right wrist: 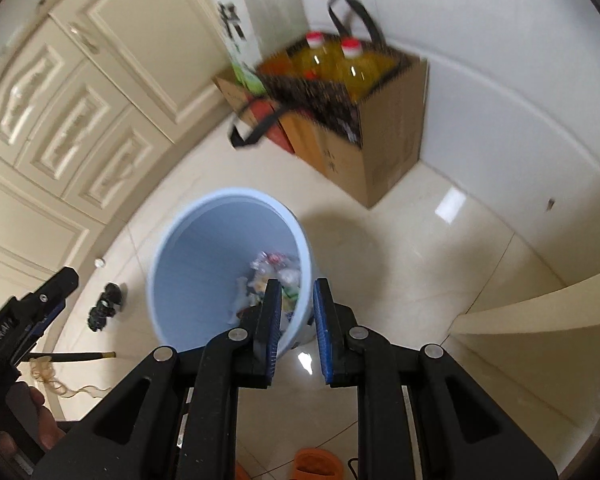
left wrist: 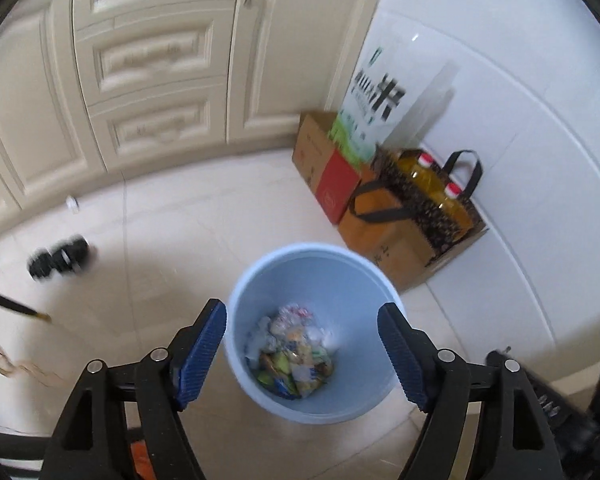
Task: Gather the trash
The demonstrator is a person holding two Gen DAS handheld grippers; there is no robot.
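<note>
blue bin point(left wrist: 312, 268): mixed wrappers point(left wrist: 294, 356) inside | left tool point(left wrist: 302, 344) released | right tool point(right wrist: 297, 304) slightly parted, empty

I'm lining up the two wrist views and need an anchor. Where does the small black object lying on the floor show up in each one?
Left wrist view: black object at the left edge, left of the blue bin.
Right wrist view: black object lower left, again just left of the blue bin.
Shared landmark: cardboard box with the oil bottles by the white wall.
</note>
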